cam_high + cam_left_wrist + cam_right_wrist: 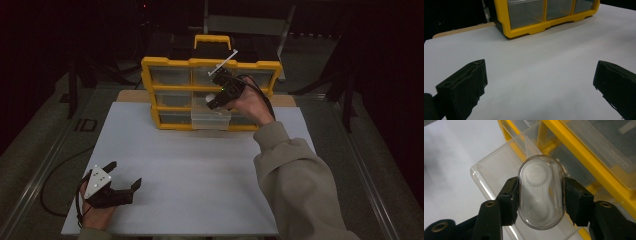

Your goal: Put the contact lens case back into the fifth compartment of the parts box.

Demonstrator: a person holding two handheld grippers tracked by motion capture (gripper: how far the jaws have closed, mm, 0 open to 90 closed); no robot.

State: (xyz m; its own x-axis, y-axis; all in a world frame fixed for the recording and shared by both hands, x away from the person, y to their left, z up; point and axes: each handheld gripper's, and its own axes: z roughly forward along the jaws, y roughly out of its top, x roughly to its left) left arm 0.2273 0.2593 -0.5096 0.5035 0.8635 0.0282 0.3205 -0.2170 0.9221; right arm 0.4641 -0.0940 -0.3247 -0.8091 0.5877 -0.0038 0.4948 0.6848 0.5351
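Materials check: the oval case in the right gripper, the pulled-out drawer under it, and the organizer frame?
Oval case: looks like clear glossy plastic over a white moulded insert; you see through the shell and it glints. Pulled-out drawer: clear hard plastic, going by its see-through walls and bright edges. Organizer frame: opaque yellow plastic, probably moulded, smooth with a dull sheen. Right gripper pads: matte black.

Yellow-framed organizer (150, 85) showing clear see-through drawers (172, 77); clear drawer (499, 167) sitting pulled out at 6 o'clock of the frame. White-and-clear oval case (540, 192) showing between black pads. Black left gripper (124, 176) wearing grey plate. Table (200, 165) looking plain white. Sleeve (300, 185) looking beige.
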